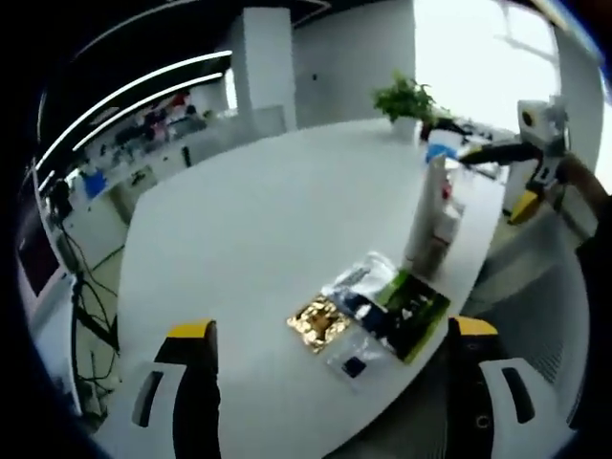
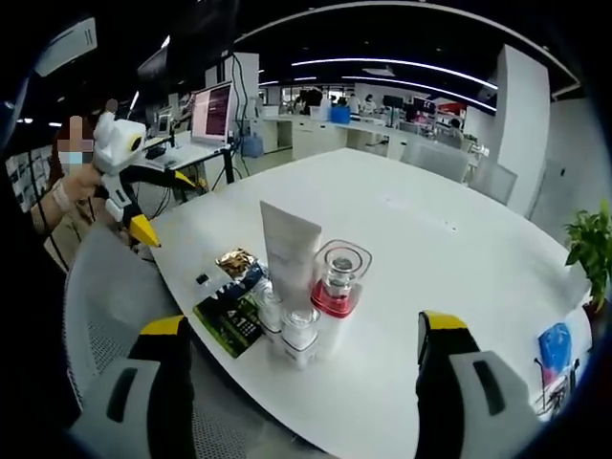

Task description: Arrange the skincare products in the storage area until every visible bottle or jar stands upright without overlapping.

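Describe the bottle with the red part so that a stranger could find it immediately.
Start at the near edge of the white table, where skincare products stand in a cluster. Beside the tall white tube stands the clear bottle. It alone has a red band in its middle and a clear square cap.

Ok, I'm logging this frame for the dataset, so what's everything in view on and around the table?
white tube: 1, white, standing upright near the table's edge
red-based bottle: 1, clear with red base, right of the tube in the right gripper view
small clear jars: 2, clear, in front of the tube
sachets: several, gold, green, clear, lying flat beside the bottles
potted plant: 1, green, far end of table
table: 1, white
mesh chair: 1, grey, by the table's edge
left tongs: 1, black with yellow tips, open, empty
right tongs: 1, same, open, empty
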Motion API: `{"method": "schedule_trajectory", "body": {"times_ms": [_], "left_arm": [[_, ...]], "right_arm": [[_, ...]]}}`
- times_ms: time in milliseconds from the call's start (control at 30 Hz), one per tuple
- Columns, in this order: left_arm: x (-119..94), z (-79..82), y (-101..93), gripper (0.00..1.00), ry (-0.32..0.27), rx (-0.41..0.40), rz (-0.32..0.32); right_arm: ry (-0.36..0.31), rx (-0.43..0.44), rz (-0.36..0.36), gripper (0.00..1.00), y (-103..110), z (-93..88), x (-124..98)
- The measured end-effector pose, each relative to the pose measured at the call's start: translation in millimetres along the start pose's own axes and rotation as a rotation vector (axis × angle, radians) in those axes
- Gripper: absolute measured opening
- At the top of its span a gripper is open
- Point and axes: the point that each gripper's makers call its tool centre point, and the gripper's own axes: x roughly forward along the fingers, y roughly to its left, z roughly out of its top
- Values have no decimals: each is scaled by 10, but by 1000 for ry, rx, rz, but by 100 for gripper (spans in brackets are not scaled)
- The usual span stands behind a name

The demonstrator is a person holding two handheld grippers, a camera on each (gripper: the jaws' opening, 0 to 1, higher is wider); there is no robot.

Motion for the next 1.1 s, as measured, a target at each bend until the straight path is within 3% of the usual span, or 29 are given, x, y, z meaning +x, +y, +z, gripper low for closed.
{"method": "schedule_trajectory", "body": {"times_ms": [400,1100], "left_arm": [[-182,14,55,97,-72,-90,57],[-303,-30,70,97,-76,-95,102]], "right_arm": [[2,-6,4,99,18,14,7],[-3,-14,17,99,44,22,-7]]}}
